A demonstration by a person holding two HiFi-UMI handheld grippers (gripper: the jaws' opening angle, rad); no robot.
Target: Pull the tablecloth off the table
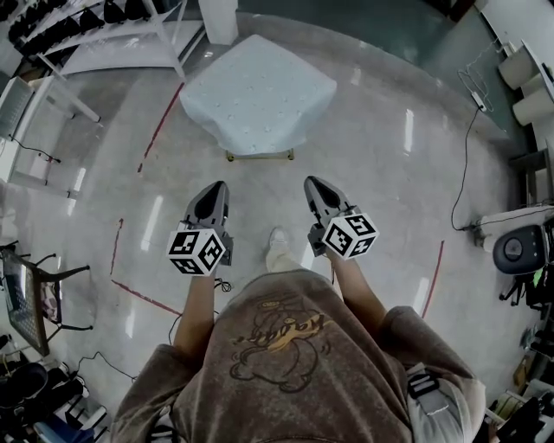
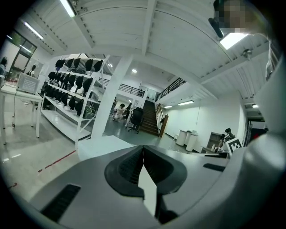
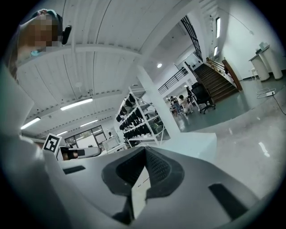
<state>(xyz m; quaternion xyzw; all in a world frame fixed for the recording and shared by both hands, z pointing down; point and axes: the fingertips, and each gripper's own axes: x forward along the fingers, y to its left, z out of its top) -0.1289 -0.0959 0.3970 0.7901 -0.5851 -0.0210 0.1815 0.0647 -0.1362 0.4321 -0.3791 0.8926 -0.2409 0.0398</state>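
A small table draped in a pale blue-white tablecloth (image 1: 256, 93) stands ahead of me on the shiny floor; the cloth hangs over all its sides, with a bit of yellow frame showing below. My left gripper (image 1: 217, 188) and right gripper (image 1: 312, 182) are held side by side well short of the table, both shut with nothing between the jaws. The cloth's top (image 2: 105, 144) peeks over the left gripper's body in the left gripper view. The cloth (image 3: 192, 143) shows the same way in the right gripper view.
White shelving with dark items (image 1: 95, 30) stands at the back left, next to a white pillar (image 1: 219, 19). Red tape lines (image 1: 160, 125) mark the floor. A cable (image 1: 467, 147) and a floor fan (image 1: 519, 249) sit at the right; a chair (image 1: 30, 294) at the left.
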